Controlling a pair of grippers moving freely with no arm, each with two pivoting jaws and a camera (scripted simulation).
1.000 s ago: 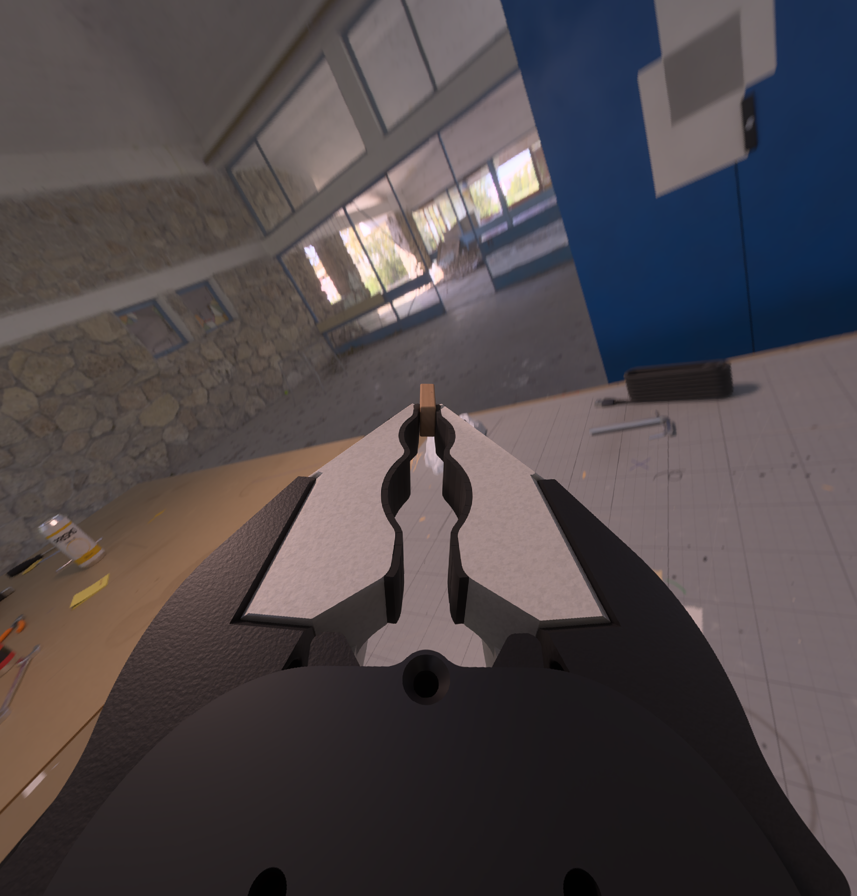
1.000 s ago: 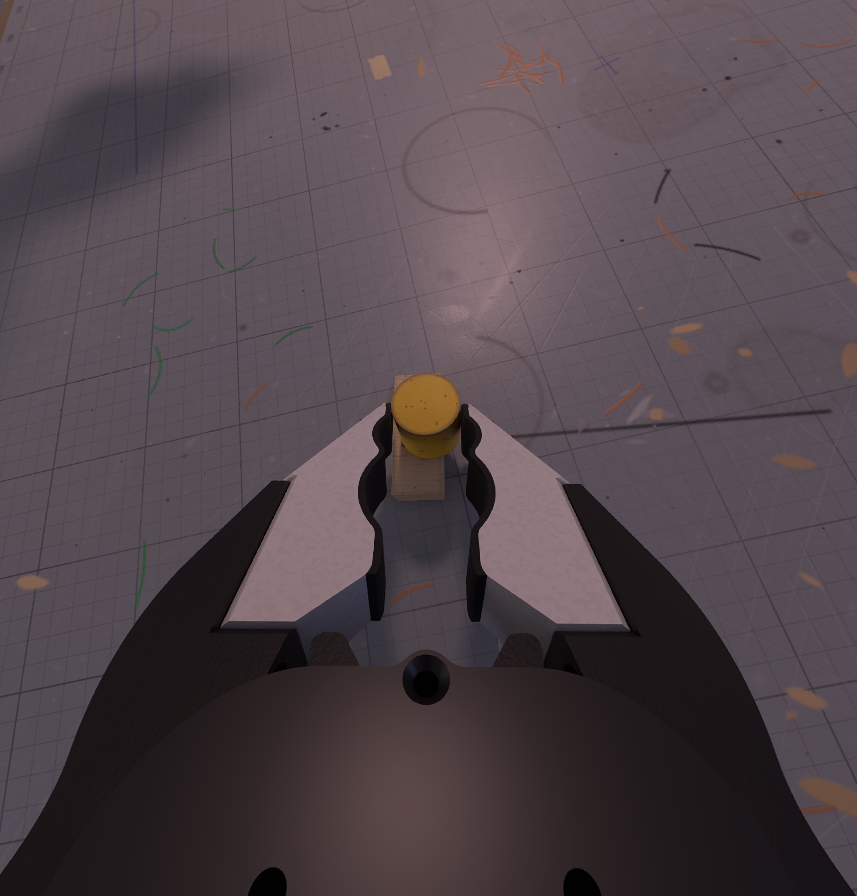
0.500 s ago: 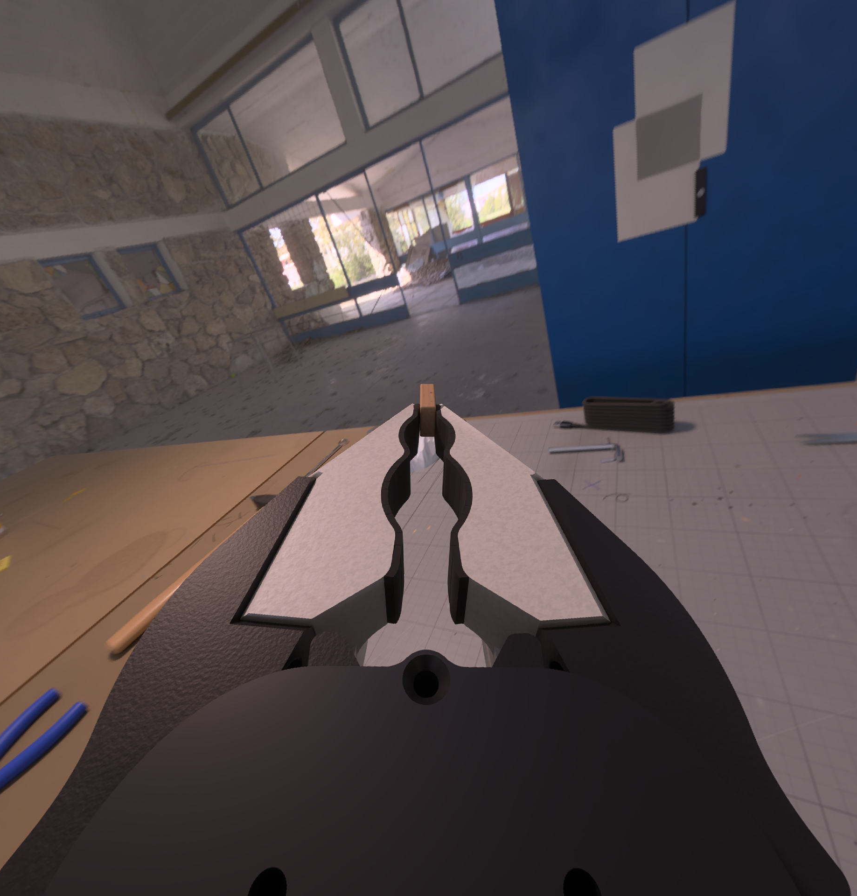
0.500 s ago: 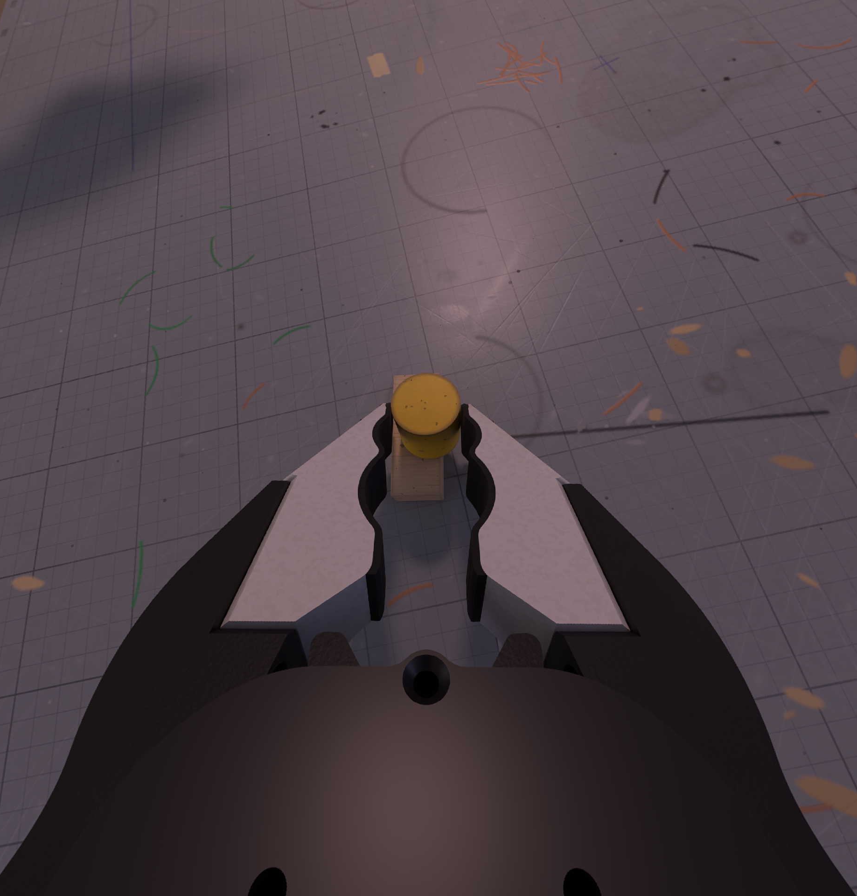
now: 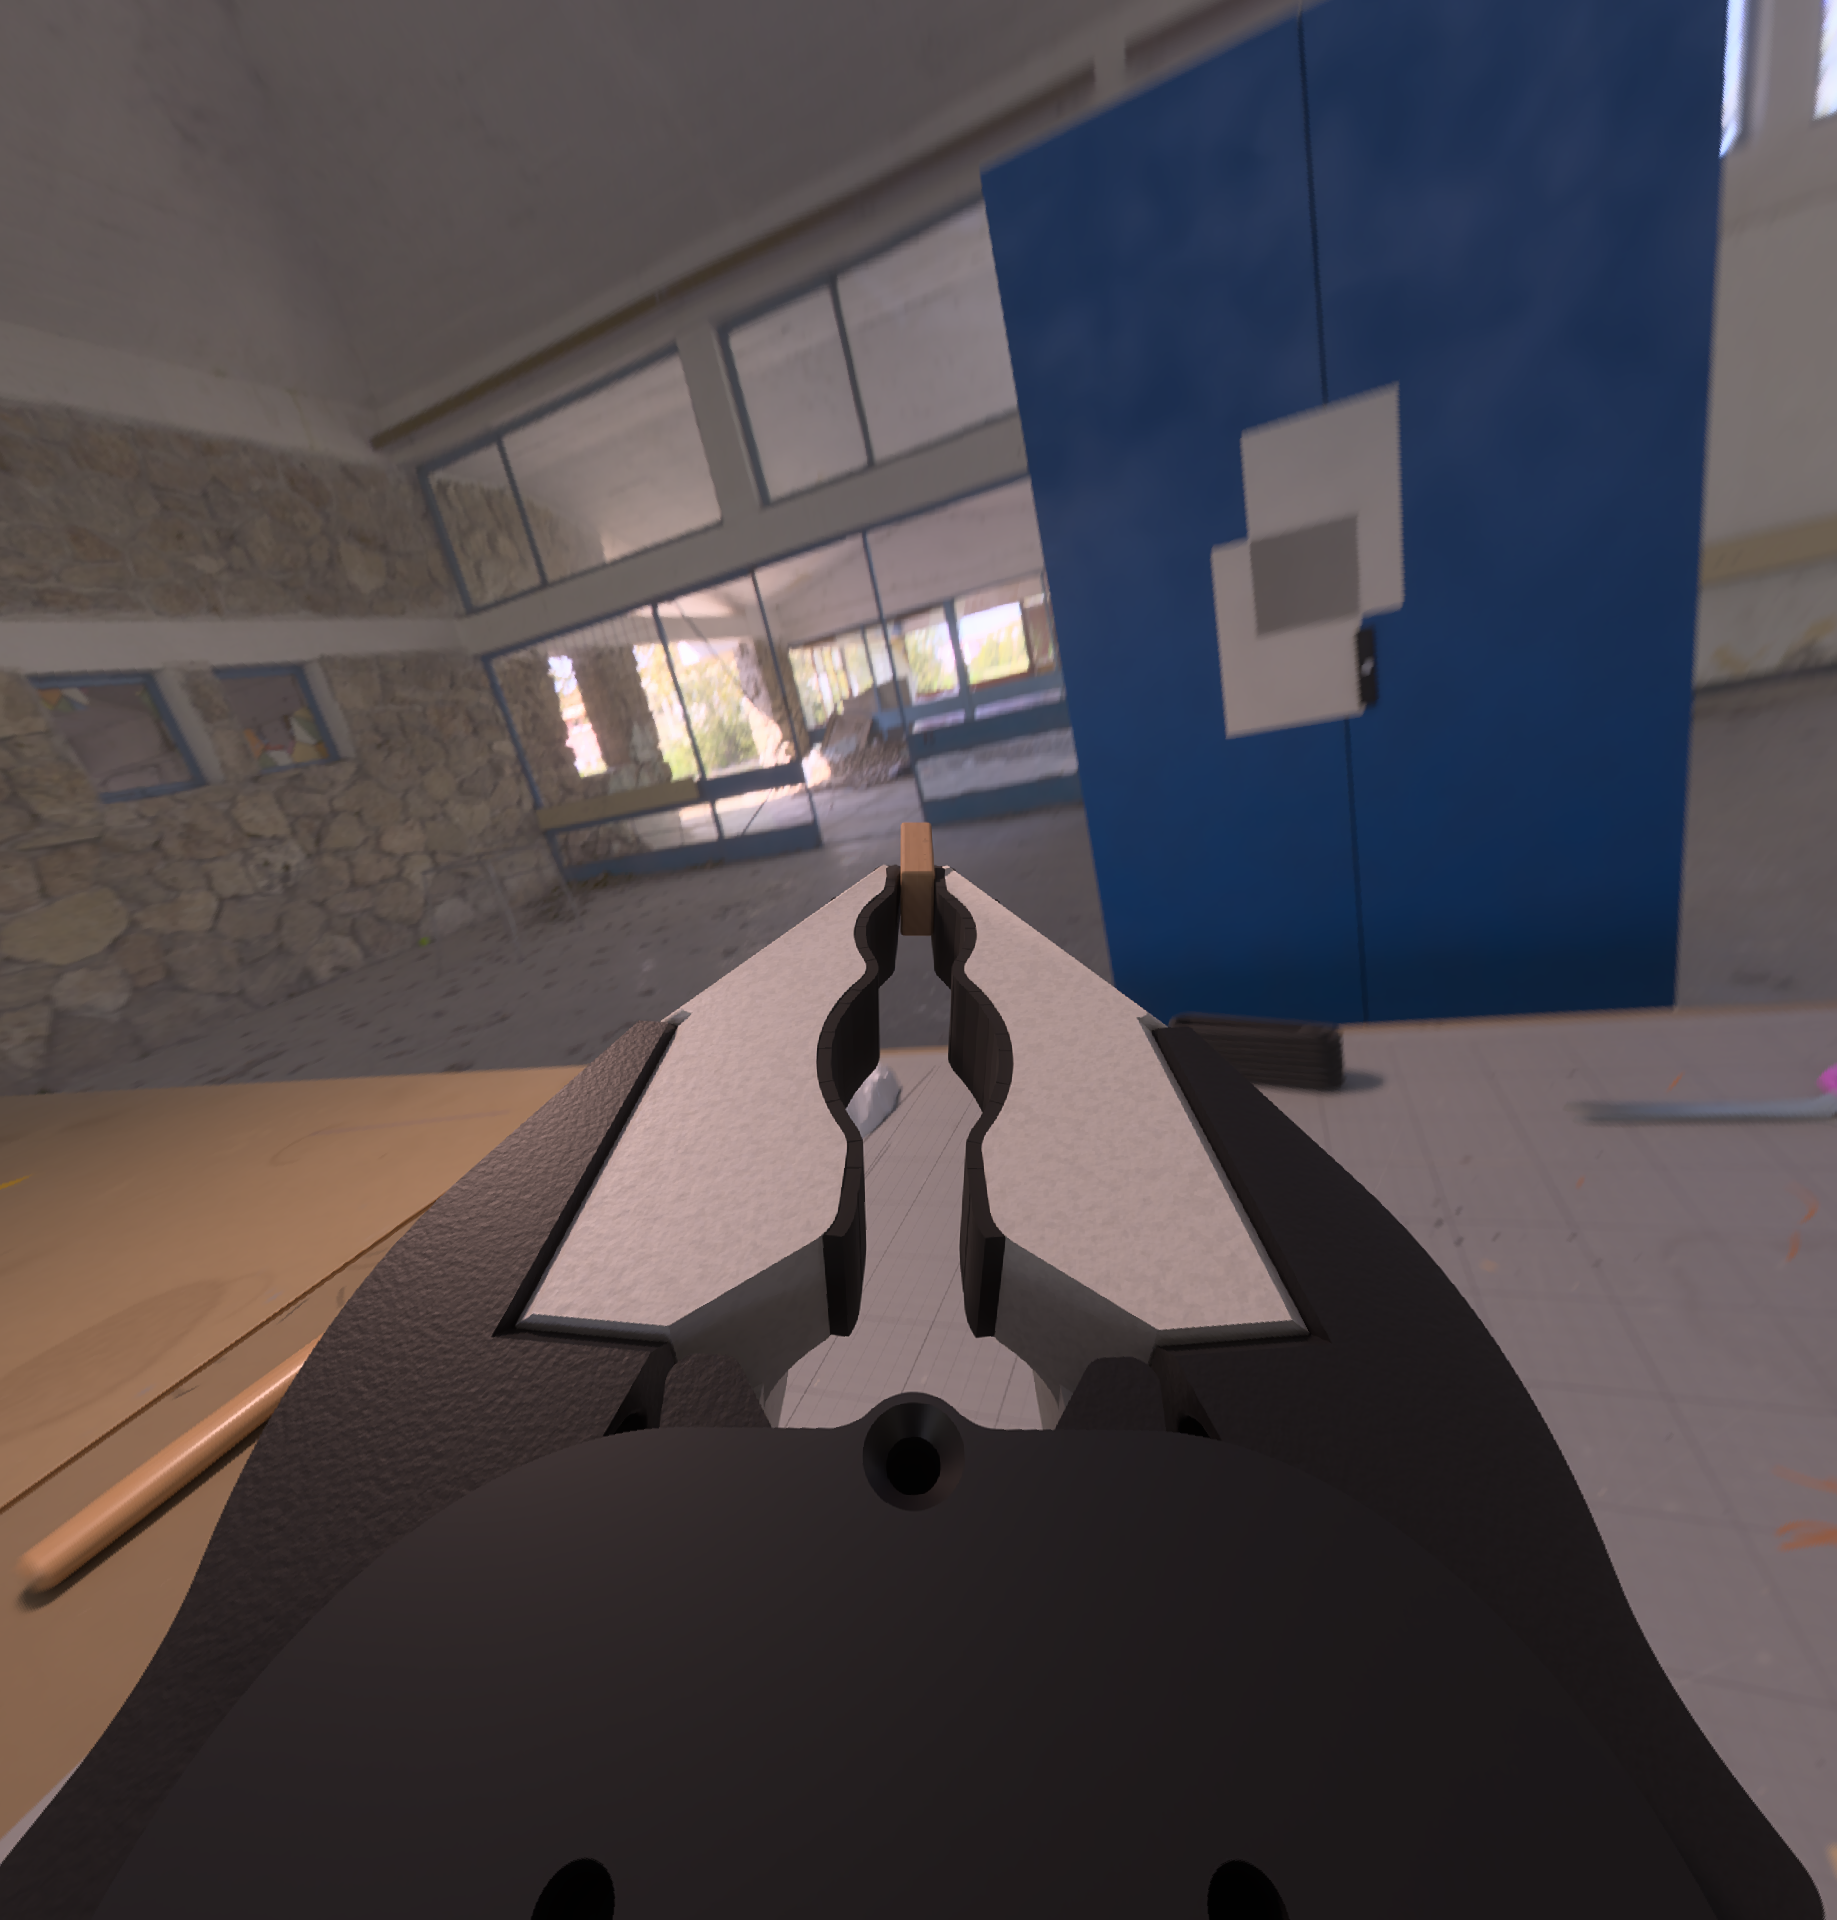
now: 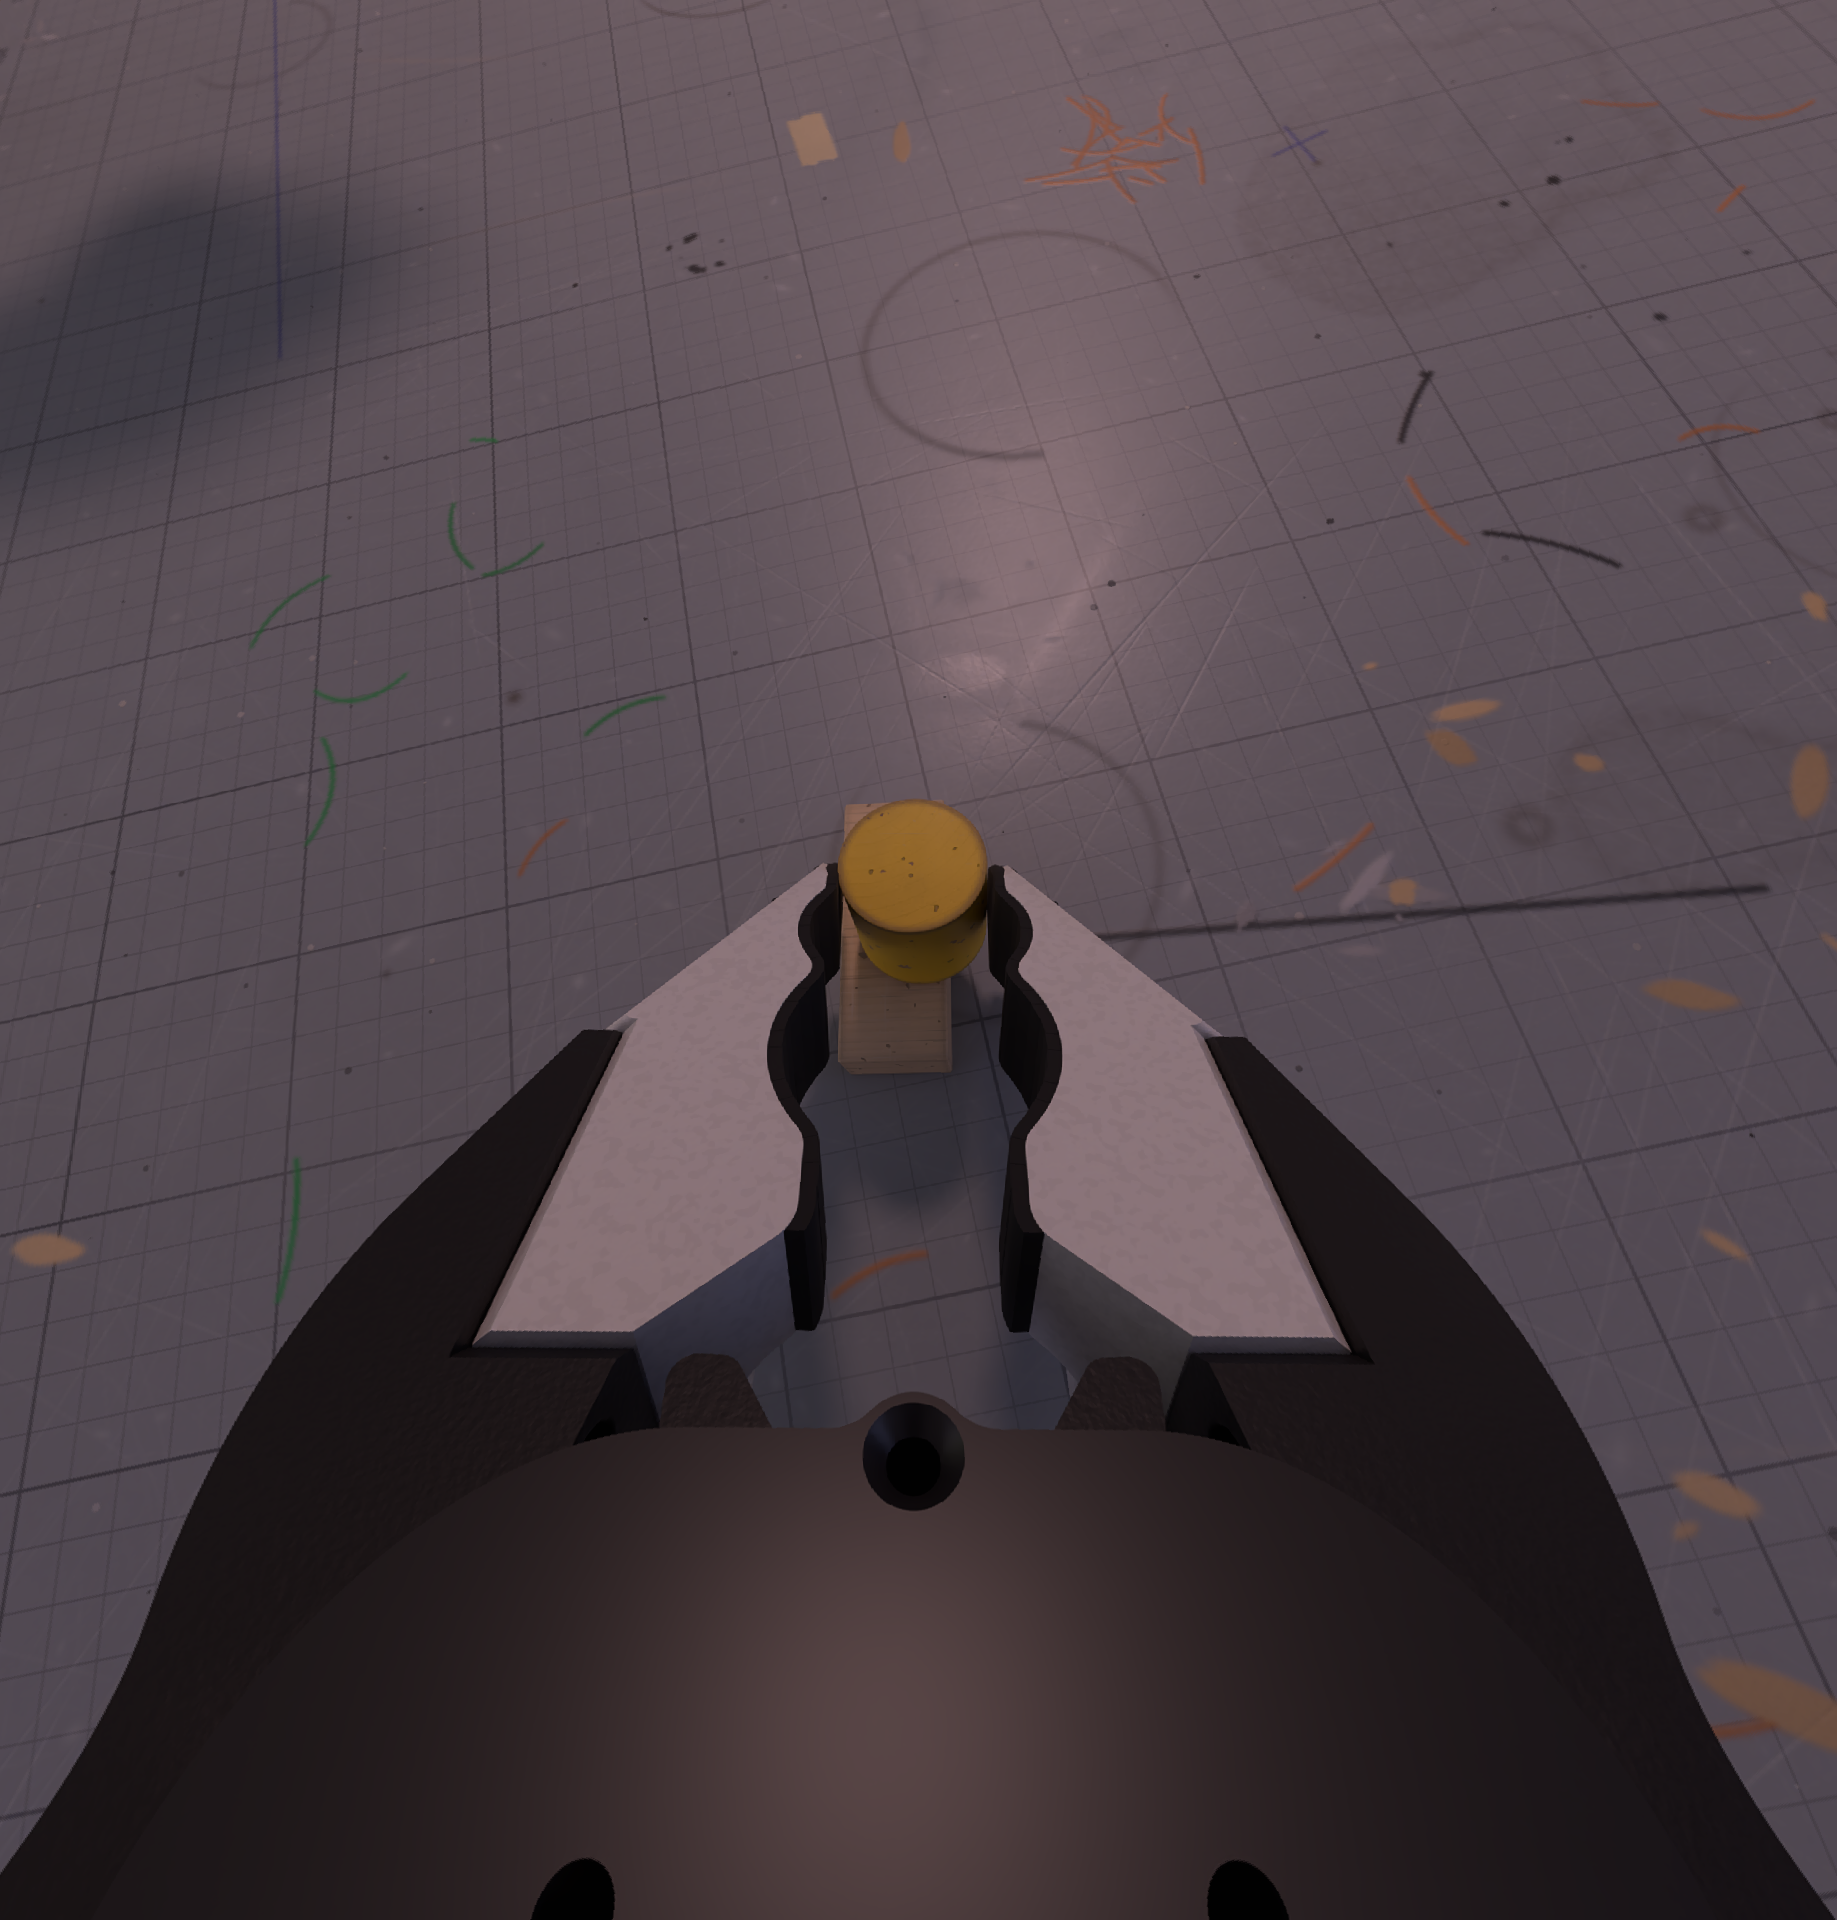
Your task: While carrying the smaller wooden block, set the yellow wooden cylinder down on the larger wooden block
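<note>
In the left wrist view my left gripper (image 5: 914, 883) is shut on the smaller wooden block (image 5: 915, 868), a thin brown piece held at the fingertips well above the table. In the right wrist view my right gripper (image 6: 912, 904) is shut on the yellow wooden cylinder (image 6: 912, 873), which is upright with its round top facing me. Directly beneath it the larger wooden block (image 6: 893, 1023), pale in colour, lies on the grey gridded mat (image 6: 478, 935). I cannot tell whether the cylinder's base touches the block.
A tan board (image 5: 166, 1226) with a wooden dowel (image 5: 166, 1475) lies left of the grey mat (image 5: 1568, 1299). On the mat's far part are a black flat object (image 5: 1262, 1049), pink-handled scissors (image 5: 1828, 1096) and a white crumpled scrap (image 5: 878, 1096). A blue door (image 5: 1361, 520) stands behind.
The left gripper has swung and levelled with the small block still held, so the room and table shifted in its view. The right gripper and cylinder have stayed over the pale block.
</note>
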